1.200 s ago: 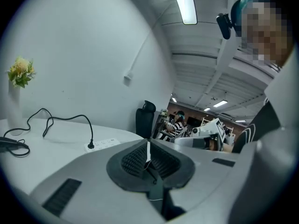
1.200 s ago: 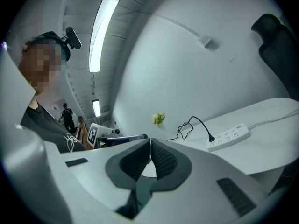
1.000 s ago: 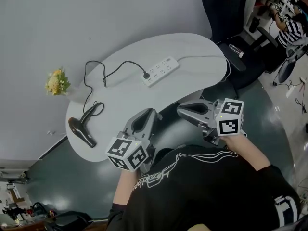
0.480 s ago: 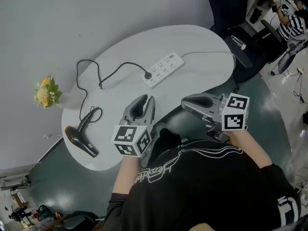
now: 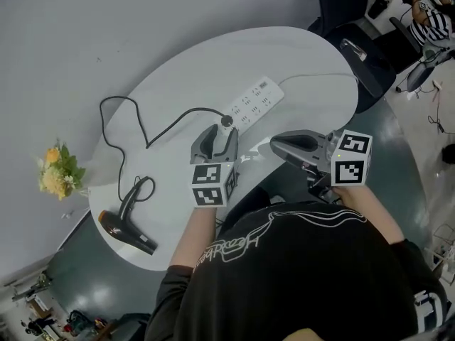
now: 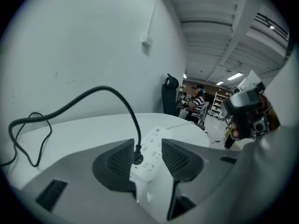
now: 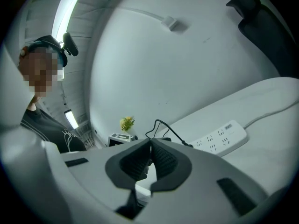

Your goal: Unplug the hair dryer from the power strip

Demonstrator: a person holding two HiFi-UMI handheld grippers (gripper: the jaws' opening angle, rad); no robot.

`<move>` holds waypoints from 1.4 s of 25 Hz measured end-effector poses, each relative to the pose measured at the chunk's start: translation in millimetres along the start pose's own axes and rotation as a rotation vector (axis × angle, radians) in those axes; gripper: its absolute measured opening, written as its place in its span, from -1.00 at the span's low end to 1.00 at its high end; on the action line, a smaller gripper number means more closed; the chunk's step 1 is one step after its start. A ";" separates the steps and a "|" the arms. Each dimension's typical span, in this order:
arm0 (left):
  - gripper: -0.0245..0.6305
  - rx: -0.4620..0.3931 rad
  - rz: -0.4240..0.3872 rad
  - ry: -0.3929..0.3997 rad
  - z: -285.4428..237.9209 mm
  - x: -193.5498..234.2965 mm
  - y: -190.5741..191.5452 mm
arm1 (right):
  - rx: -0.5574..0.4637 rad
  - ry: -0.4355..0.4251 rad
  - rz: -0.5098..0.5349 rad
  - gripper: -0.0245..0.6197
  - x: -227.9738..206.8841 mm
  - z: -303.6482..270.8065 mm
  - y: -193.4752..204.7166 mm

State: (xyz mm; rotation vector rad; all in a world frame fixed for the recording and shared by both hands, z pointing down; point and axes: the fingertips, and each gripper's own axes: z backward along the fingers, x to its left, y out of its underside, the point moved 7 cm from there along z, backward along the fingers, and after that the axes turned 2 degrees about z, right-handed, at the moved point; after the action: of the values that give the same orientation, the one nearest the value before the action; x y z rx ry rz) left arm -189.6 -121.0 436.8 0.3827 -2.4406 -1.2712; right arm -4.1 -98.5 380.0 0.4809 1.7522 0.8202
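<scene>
A white power strip [image 5: 256,103] lies on the white rounded table [image 5: 306,62]. A black plug [image 5: 227,121] sits in its near-left end. Its black cable [image 5: 163,126] loops left and runs down to the black hair dryer [image 5: 126,226] at the table's left front edge. My left gripper [image 5: 222,132] hovers just short of the plug, its jaws opening. In the left gripper view the plug [image 6: 138,158] stands between the pads without touching them, with the power strip [image 6: 154,141] behind. My right gripper [image 5: 273,144] is shut and empty, to the right of the left one near the table's front edge.
A small bunch of yellow flowers [image 5: 55,170] stands left of the table. A black office chair [image 5: 355,52] is at the table's far right end. A person in a striped shirt [image 5: 432,21] sits at the far right. Dark floor surrounds the table.
Both grippers moved forward over the table toward the power strip. The left gripper went from shut to wide open and now frames the plug. The right one stayed shut.
</scene>
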 end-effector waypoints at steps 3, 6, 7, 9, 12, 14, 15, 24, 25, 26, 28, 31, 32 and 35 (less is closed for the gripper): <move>-0.43 0.036 0.019 0.018 -18.4 13.0 3.4 | 0.026 0.038 0.000 -0.93 -15.7 -12.2 -7.5; -0.45 0.071 0.045 0.032 -32.3 22.7 8.4 | 0.052 0.070 0.039 -0.93 -30.1 -21.6 -15.3; -0.47 0.081 0.050 0.034 -35.8 24.3 10.5 | 0.056 0.075 0.044 -0.93 -34.7 -23.4 -16.8; -0.50 0.091 0.052 0.030 -41.5 26.5 12.7 | 0.065 0.080 0.040 -0.92 -45.3 -25.5 -17.3; -0.56 0.092 0.044 -0.004 -47.7 28.5 11.3 | 0.102 0.111 0.065 -0.91 -65.3 -27.2 -15.6; -0.61 0.103 0.042 -0.027 -50.4 26.7 11.2 | 0.152 0.145 0.115 -0.63 -79.2 -27.8 -14.9; -0.62 0.110 0.039 -0.038 -51.8 25.2 10.8 | 0.177 0.158 0.144 -0.57 -86.7 -28.6 -15.6; -0.73 0.135 0.011 -0.141 -59.1 15.7 10.4 | 0.475 0.172 0.581 -0.41 -134.0 -71.1 -20.1; -0.74 0.133 0.009 -0.149 -59.4 15.1 10.6 | 0.516 0.173 0.637 -0.41 -137.3 -76.6 -18.2; -0.74 0.131 0.006 -0.159 -59.4 14.7 10.7 | 0.556 0.173 0.681 -0.41 -140.1 -81.9 -15.5; -0.75 0.130 -0.001 -0.175 -59.3 13.7 10.9 | 0.625 0.170 0.735 -0.41 -144.5 -90.9 -8.3; -0.75 0.137 -0.039 -0.195 -60.2 11.0 10.5 | 0.688 0.160 0.762 -0.41 -152.1 -100.4 0.7; -0.76 0.140 -0.060 -0.199 -60.7 10.2 10.1 | 0.702 0.155 0.767 -0.41 -154.5 -102.8 2.0; -0.77 0.147 -0.111 -0.206 -60.7 8.6 9.9 | 0.734 0.125 0.770 -0.42 -158.8 -108.5 4.9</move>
State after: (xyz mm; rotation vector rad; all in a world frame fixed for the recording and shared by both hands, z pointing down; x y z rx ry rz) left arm -171.6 -163.1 478.8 0.4517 -2.7312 -1.2333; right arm -54.5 -233.7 507.2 1.6939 1.9679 0.6899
